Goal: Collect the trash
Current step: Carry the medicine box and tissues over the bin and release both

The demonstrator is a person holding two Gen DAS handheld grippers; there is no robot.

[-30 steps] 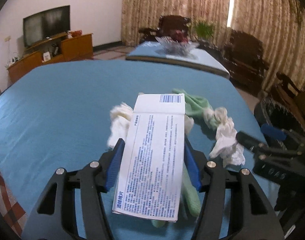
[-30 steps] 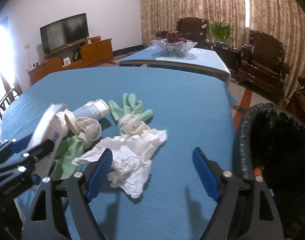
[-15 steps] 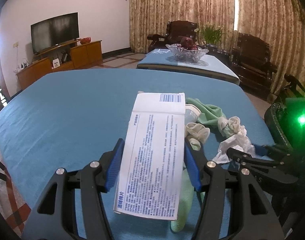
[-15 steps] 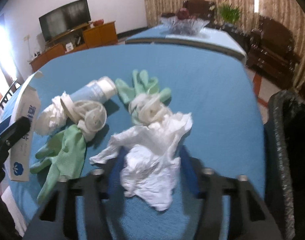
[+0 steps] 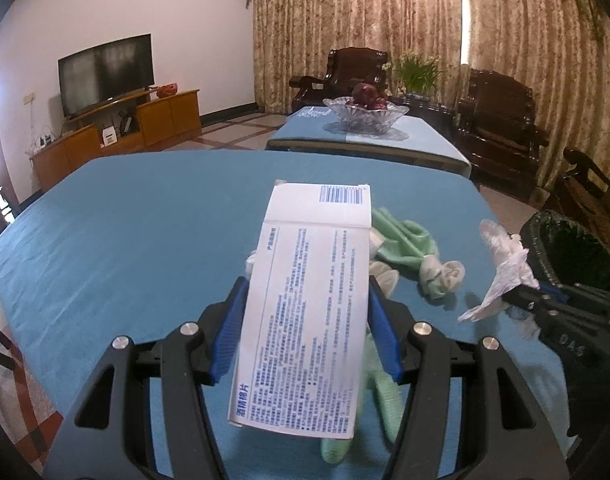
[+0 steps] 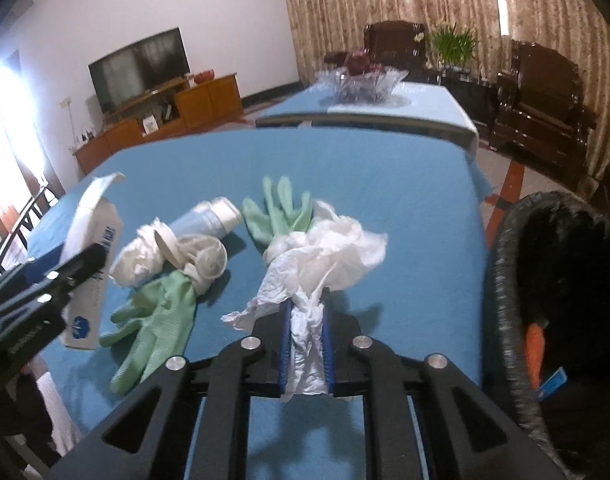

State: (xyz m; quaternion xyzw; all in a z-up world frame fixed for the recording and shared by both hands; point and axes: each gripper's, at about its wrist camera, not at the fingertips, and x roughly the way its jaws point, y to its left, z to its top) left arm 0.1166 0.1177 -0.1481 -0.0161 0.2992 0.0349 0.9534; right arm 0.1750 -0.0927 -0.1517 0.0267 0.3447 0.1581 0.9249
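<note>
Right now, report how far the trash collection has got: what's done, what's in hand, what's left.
Done: some orange and blue scraps already lie in the black-lined trash bin. In hand: the left gripper clamps a white printed cardboard box; the right gripper, jaws just closed, pinches crumpled white tissue. Left on the blue tablecloth: two green gloves, a pale blue bottle and white wads.
</note>
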